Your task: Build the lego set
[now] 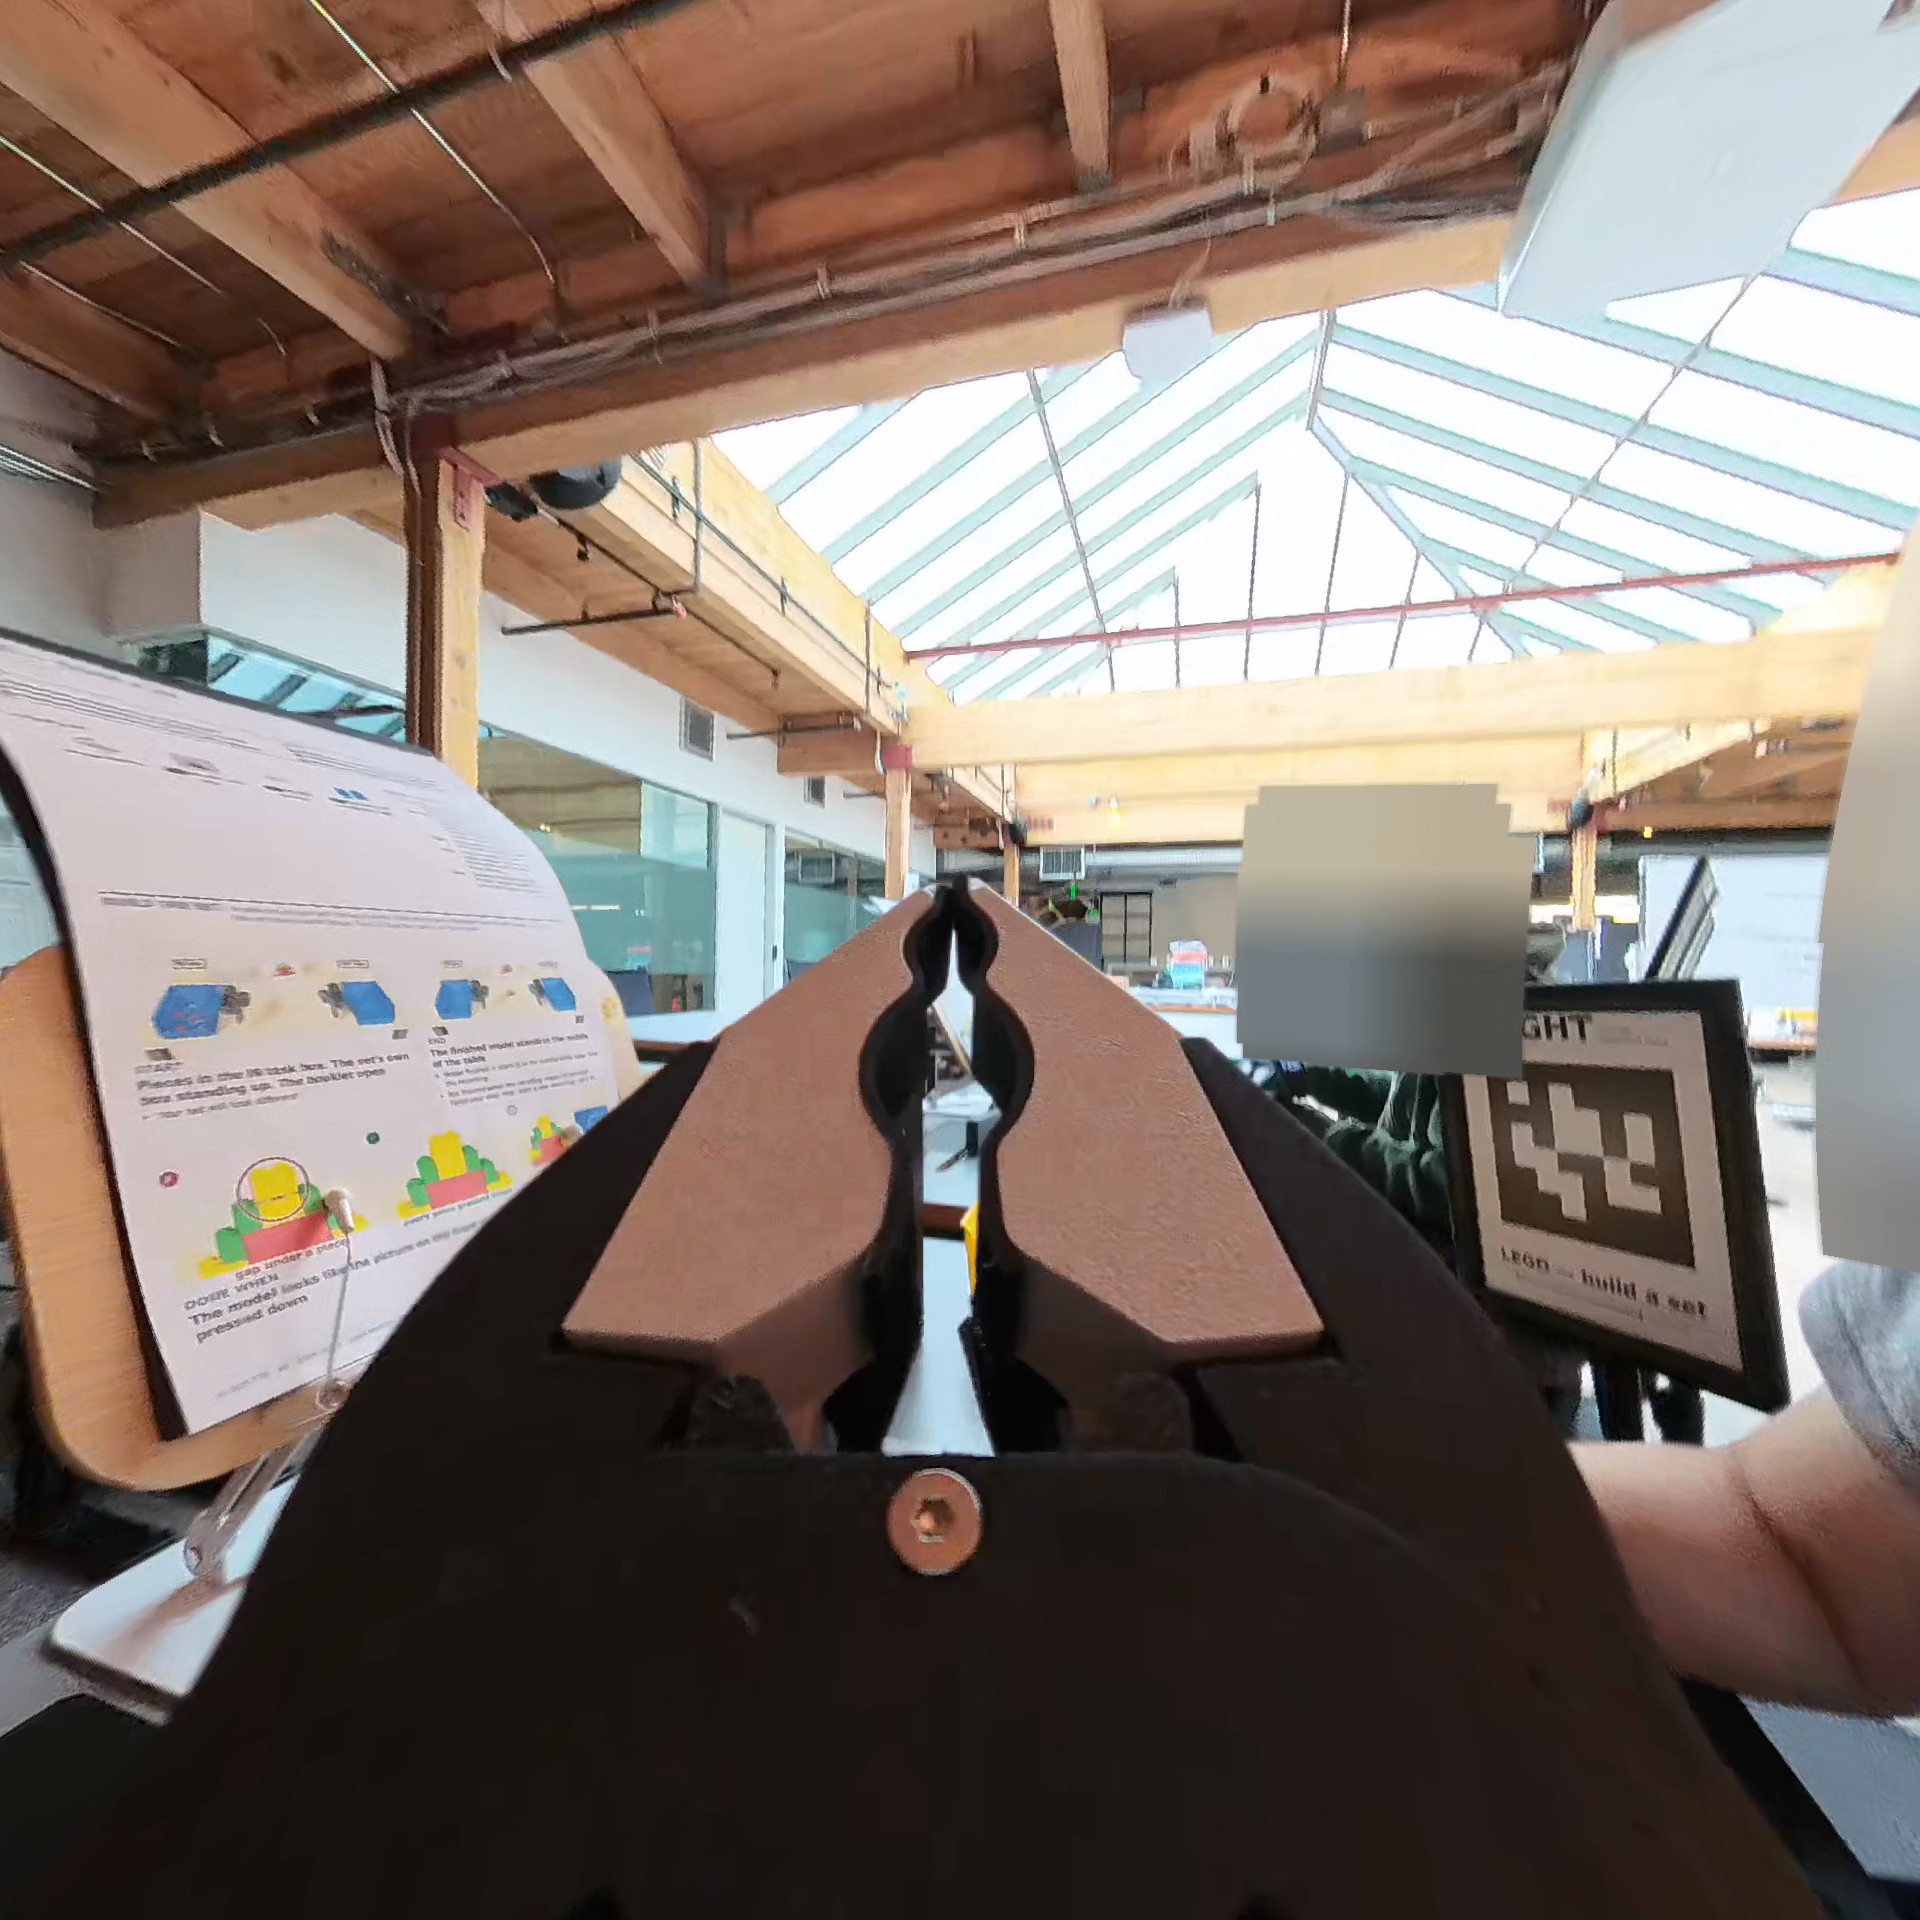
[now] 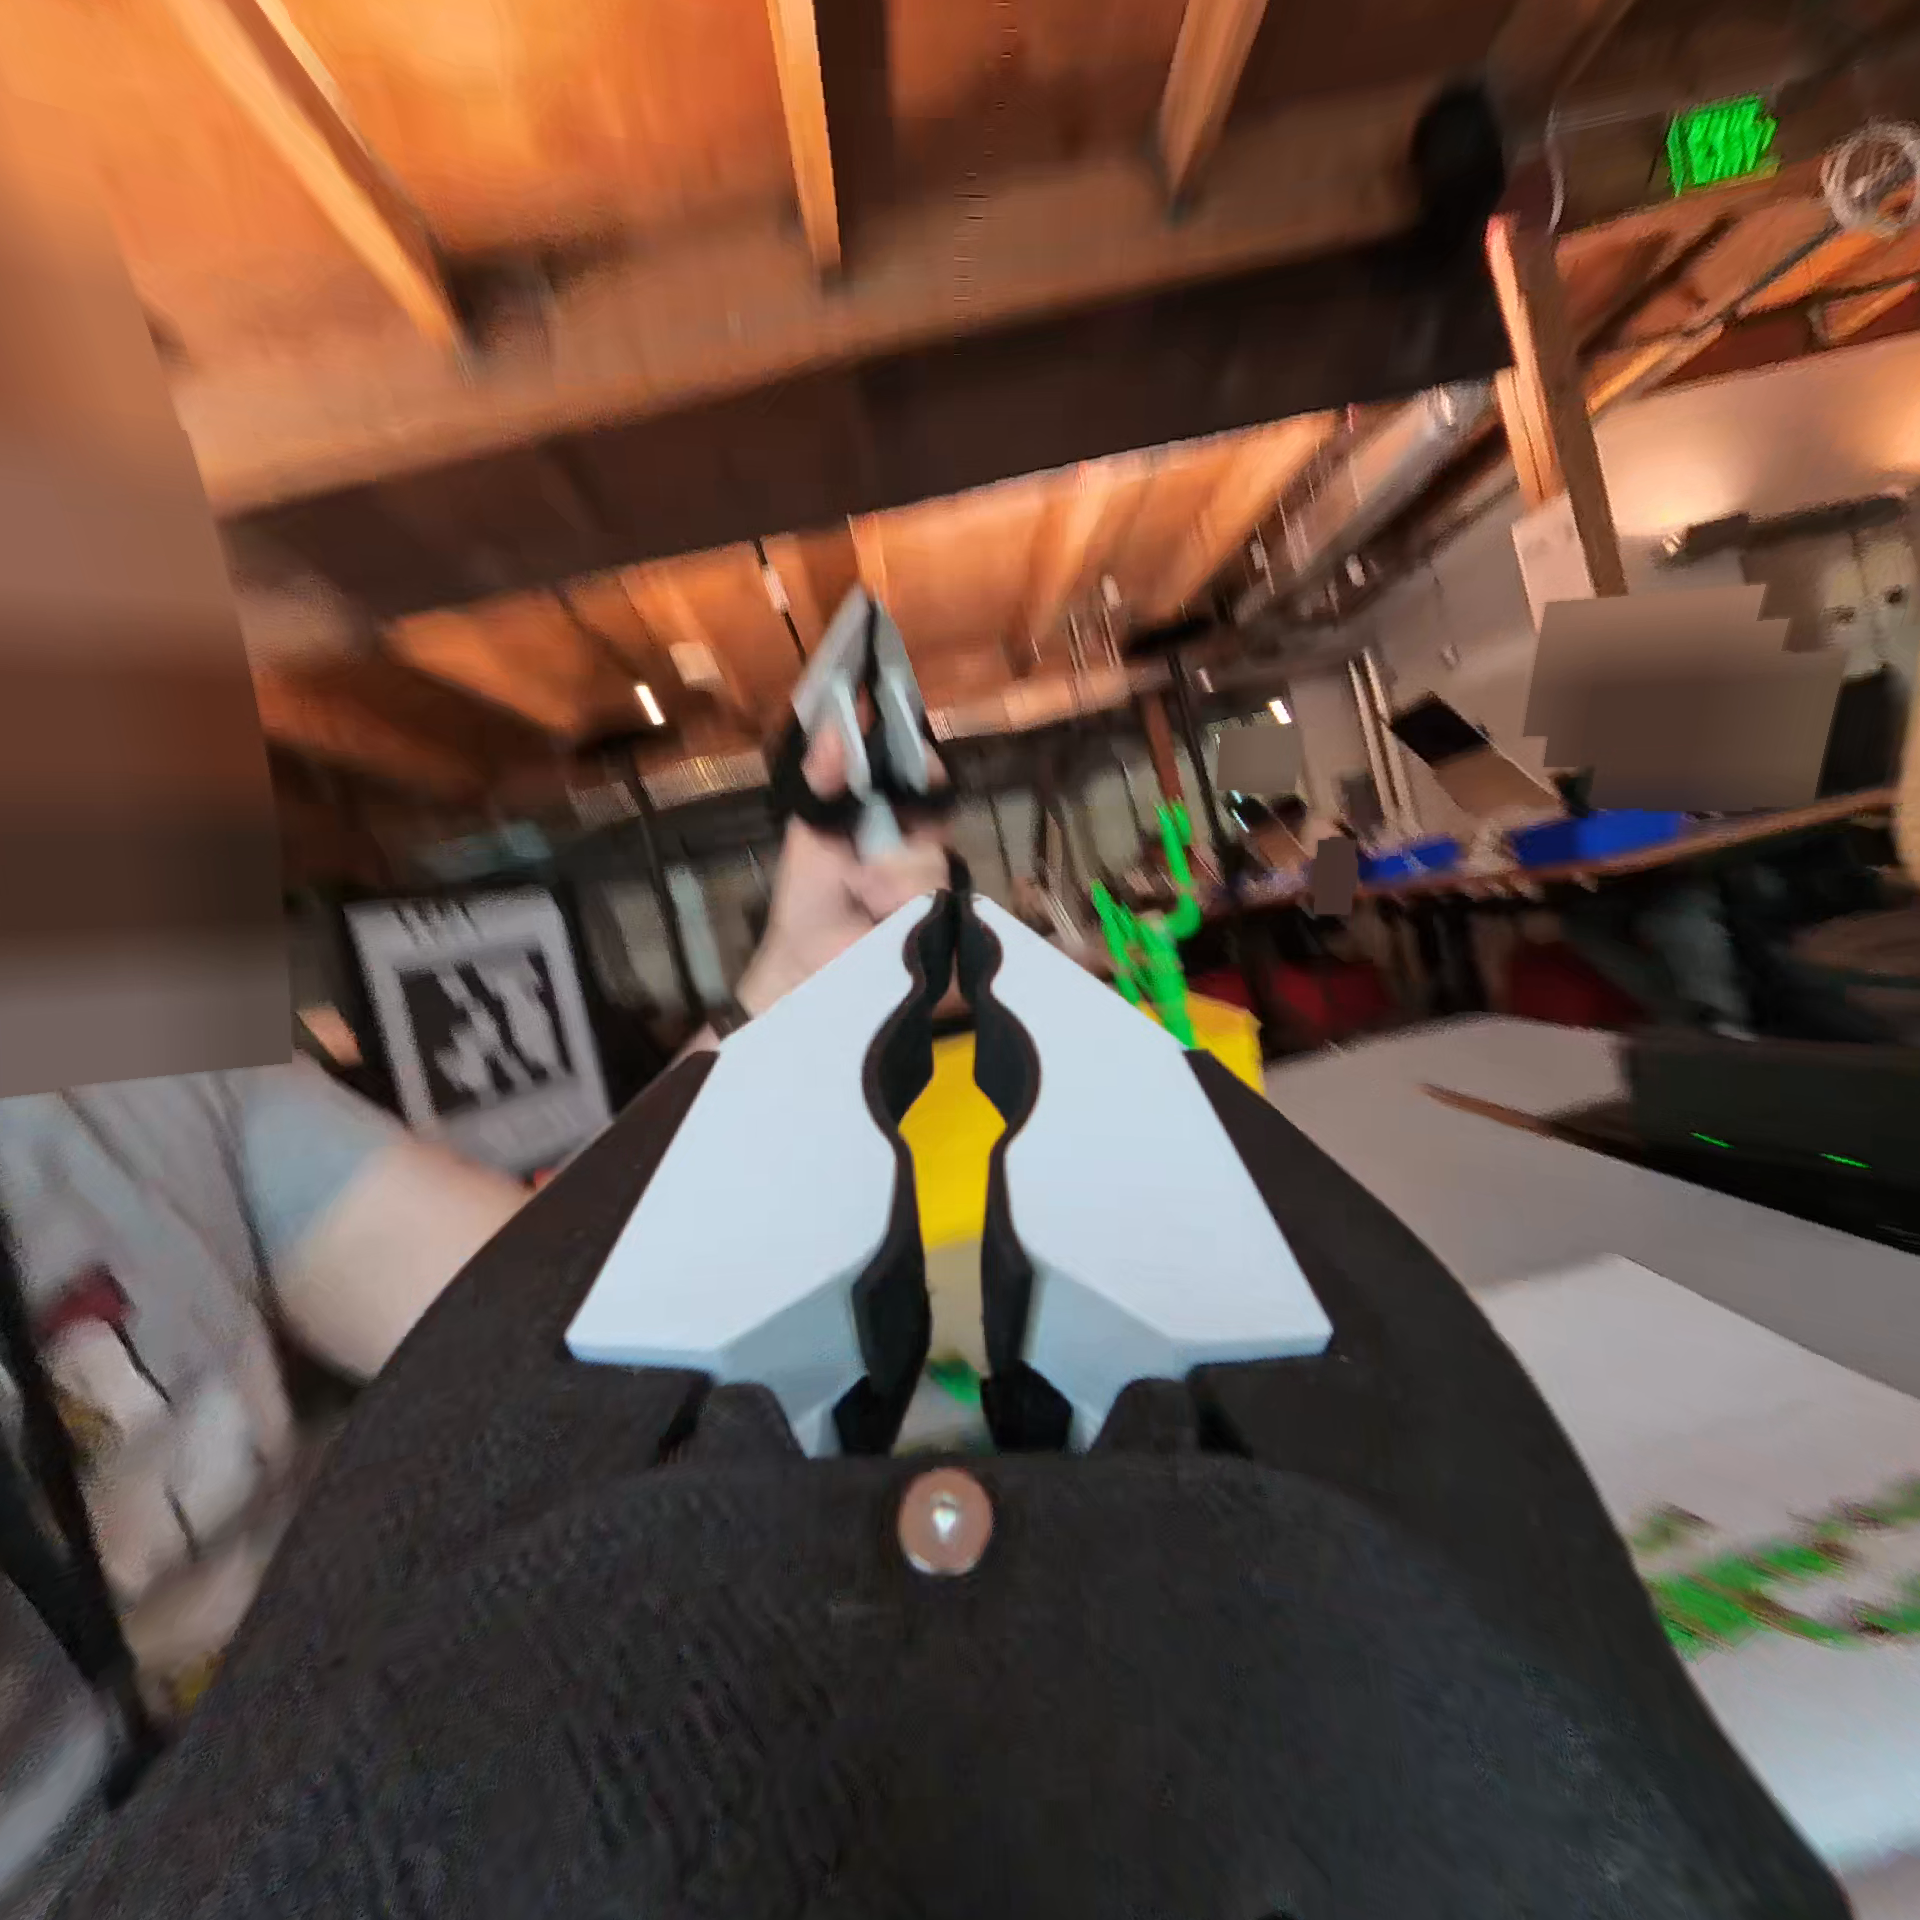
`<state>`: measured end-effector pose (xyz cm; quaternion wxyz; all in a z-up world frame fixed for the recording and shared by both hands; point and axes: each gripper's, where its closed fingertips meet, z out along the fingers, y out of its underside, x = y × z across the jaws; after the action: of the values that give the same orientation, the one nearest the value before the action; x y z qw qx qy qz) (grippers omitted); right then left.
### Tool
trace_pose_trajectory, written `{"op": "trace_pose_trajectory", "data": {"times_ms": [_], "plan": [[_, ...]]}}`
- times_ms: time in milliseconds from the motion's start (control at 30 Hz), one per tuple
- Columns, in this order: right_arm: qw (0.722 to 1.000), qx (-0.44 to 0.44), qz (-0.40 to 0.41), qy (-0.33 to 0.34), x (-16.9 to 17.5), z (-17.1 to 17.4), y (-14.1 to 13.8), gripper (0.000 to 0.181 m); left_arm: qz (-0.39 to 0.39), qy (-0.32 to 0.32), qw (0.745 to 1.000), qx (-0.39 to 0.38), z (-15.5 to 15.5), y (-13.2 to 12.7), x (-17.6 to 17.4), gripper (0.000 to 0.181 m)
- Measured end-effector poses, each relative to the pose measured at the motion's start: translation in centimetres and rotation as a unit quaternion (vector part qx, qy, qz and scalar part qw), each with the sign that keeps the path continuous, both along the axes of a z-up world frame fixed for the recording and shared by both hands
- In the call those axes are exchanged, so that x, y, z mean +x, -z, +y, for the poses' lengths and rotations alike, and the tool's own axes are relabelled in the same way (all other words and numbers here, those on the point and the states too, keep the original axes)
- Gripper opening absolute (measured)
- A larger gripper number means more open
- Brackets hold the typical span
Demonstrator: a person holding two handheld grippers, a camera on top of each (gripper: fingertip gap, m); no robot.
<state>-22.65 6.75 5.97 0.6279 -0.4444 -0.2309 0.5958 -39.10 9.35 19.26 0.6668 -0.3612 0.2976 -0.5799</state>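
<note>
Both your left gripper [image 1: 957,889] and right gripper [image 2: 957,902] are closed on nothing and aimed high, so tip them down toward the yellow box [image 2: 951,1153] on the white table [image 2: 1621,1382] before opening.

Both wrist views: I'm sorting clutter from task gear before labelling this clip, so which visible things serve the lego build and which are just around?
For the job:
- left gripper, shut, empty
- right gripper, shut, empty
- instruction sheet on its wooden stand
- yellow box

Just around:
- framed marker sign
- green plant
- blue bins
</note>
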Motion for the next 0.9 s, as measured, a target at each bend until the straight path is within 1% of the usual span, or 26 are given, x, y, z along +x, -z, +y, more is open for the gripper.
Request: {"op": "trace_pose_trajectory", "data": {"times_ms": [33,67,133,167,233,267,333,367,400,467,533,600,667,700,733,767,800,833,867,900], "plan": [[0.998,0.018,-0.056,0.010,-0.8,0.4,1.1,0.000,-0.007,0.007,1.000,-0.008,0.4,0.2,-0.4,0.000],[0.996,0.033,-0.083,0.007,-1.3,0.3,1.6,0.000,-0.012,0.016,1.000,-0.018,0.8,0.5,-0.7,0.000],[0.997,0.036,-0.070,0.017,-0.8,0.6,1.6,0.000,-0.019,0.015,0.999,-0.031,1.8,1.2,-0.7,0.000],[0.998,0.034,-0.058,0.010,-0.6,0.4,1.5,0.000,-0.014,0.015,0.999,-0.034,2.2,1.5,-0.3,0.000],[0.997,0.030,-0.063,-0.028,-0.8,-0.2,2.0,0.000,0.000,0.033,0.999,-0.038,2.3,2.1,0.9,0.000],[0.996,0.027,-0.075,-0.037,-1.1,-0.4,2.6,0.000,0.009,0.038,0.999,-0.038,2.2,2.4,1.6,0.000],[0.993,0.013,-0.095,-0.074,-2.0,-1.3,3.9,0.000,0.021,0.033,0.999,-0.032,2.0,2.9,2.6,0.000],[0.992,0.005,-0.095,-0.088,-2.3,-1.6,4.1,0.000,0.028,0.037,0.998,-0.031,1.7,3.0,3.0,0.000],[0.992,0.003,-0.088,-0.088,-2.4,-1.7,3.8,0.000,0.035,0.043,0.998,-0.032,1.5,3.1,3.4,0.000],[0.992,0.015,-0.078,-0.097,-2.4,-1.9,2.1,0.000,0.034,0.047,0.998,-0.039,1.1,3.0,3.9,0.000],[0.989,0.033,-0.108,-0.101,-2.6,-1.1,0.6,0.000,0.035,0.060,0.996,-0.056,0.7,3.0,4.5,0.000],[0.987,0.043,-0.115,-0.104,-2.2,0.3,-1.7,0.000,0.026,0.071,0.994,-0.076,0.4,2.5,5.5,0.000],[0.988,0.031,-0.081,-0.125,-1.1,1.8,-5.0,0.000,0.031,0.072,0.993,-0.085,0.2,2.4,7.0,0.000],[0.989,0.027,-0.075,-0.126,-0.5,2.6,-6.2,0.000,0.028,0.067,0.994,-0.087,0.3,2.3,7.8,0.000],[0.989,0.031,-0.066,-0.129,0.1,2.9,-7.2,0.000,0.023,0.068,0.993,-0.092,0.2,2.2,8.7,0.000],[0.989,0.038,-0.039,-0.139,0.8,2.5,-8.2,0.000,0.020,0.073,0.992,-0.096,0.1,2.2,9.5,0.000],[0.989,0.048,-0.003,-0.142,1.7,1.8,-8.9,0.000,0.018,0.076,0.992,-0.099,0.1,2.4,10.2,0.000],[0.990,0.058,0.024,-0.125,2.5,1.8,-9.1,0.000,0.018,0.074,0.992,-0.103,0.2,2.7,10.8,0.000],[0.993,0.046,0.023,-0.102,2.8,2.7,-8.6,0.000,0.027,0.071,0.991,-0.108,0.3,3.2,11.5,0.000],[0.994,0.031,-0.001,-0.106,2.7,3.2,-7.7,0.000,0.046,0.067,0.990,-0.114,0.6,3.9,12.2,0.000]]}}
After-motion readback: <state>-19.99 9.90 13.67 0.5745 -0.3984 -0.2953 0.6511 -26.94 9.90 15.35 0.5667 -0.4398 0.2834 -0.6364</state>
